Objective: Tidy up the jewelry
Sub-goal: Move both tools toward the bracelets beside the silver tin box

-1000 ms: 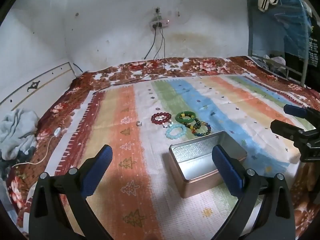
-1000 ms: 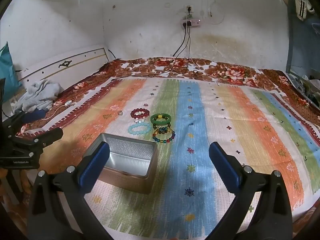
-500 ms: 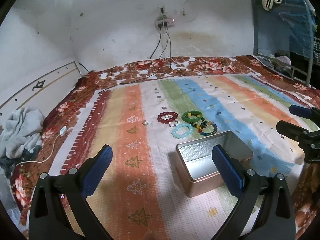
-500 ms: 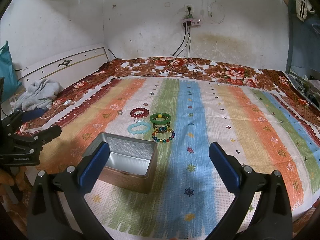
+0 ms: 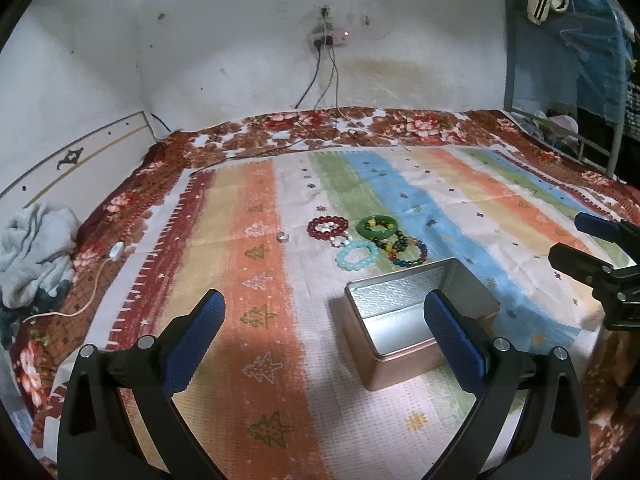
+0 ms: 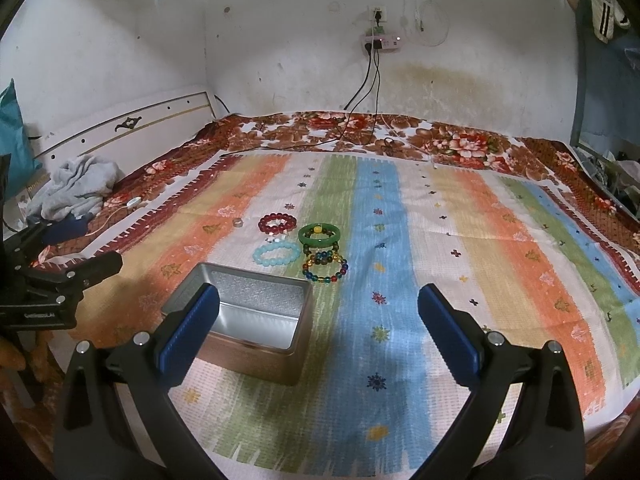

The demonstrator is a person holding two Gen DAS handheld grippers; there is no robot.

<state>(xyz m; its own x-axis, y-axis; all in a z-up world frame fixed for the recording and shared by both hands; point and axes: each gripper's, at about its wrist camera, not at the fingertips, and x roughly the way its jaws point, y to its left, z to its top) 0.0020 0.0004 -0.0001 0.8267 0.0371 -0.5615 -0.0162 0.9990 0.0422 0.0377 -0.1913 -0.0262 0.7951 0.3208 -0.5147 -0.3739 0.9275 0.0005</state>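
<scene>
An open, empty copper-coloured tin box (image 5: 416, 320) (image 6: 256, 320) stands on the striped cloth. Beyond it lie a dark red bead bracelet (image 5: 326, 227) (image 6: 278, 223), a pale blue bead bracelet (image 5: 357, 255) (image 6: 276, 255), a green bangle (image 5: 377, 227) (image 6: 319, 235), a multicoloured bead bracelet (image 5: 408, 253) (image 6: 325, 267) and a small silver ring (image 5: 283, 236) (image 6: 238, 223). My left gripper (image 5: 324, 336) (image 6: 72, 252) is open and empty, near the box's left. My right gripper (image 6: 320, 332) (image 5: 580, 240) is open and empty, right of the box.
The striped cloth (image 6: 460, 264) covers a bed with a floral sheet. A grey garment (image 5: 32, 248) and a white cable (image 5: 96, 284) lie at the left edge. A headboard (image 6: 120, 128) and wall with a power strip (image 6: 380, 44) stand behind.
The left gripper has shifted left and turned slightly, so the box and bracelets sit further right and higher in its view. The right gripper has barely moved.
</scene>
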